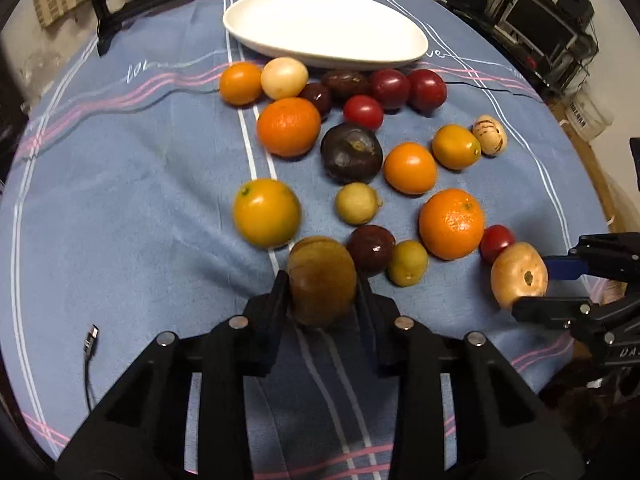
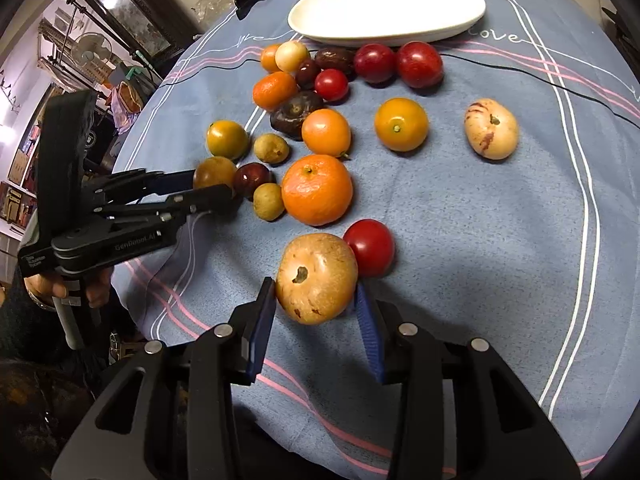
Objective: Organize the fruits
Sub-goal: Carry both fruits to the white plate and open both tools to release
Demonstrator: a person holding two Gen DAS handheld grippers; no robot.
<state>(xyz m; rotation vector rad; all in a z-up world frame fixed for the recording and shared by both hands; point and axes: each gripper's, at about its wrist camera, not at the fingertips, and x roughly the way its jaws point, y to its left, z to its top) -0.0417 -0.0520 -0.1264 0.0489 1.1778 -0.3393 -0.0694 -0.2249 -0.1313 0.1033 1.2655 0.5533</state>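
Right, left wrist view: left hand-held gripper (image 1: 322,286) has its black fingers clamped on a brownish-yellow round fruit (image 1: 322,280), low at centre over the blue striped cloth on the tabletop (image 1: 120,200). Loose fruit is scattered beyond it: large orange mandarin (image 1: 452,224), dark purple round fruit (image 1: 351,153), yellow-orange citrus (image 1: 267,213), small red tomato (image 1: 496,243). White oval ceramic plate (image 1: 324,26) sits at the far edge, nothing on it. At the right edge, the right hand-held gripper (image 1: 532,286) pinches a tan speckled round fruit (image 1: 519,274). Right wrist view: the right hand-held gripper (image 2: 316,296), with blue pads (image 2: 260,332), is closed against both sides of the tan fruit (image 2: 316,278), which touches the red tomato (image 2: 369,247). Left hand-held gripper (image 2: 218,190) reaches in from the left, its fingers around the brownish fruit (image 2: 214,172); a hand (image 2: 68,288) grips its handle. Plate (image 2: 386,2) far, at the top.
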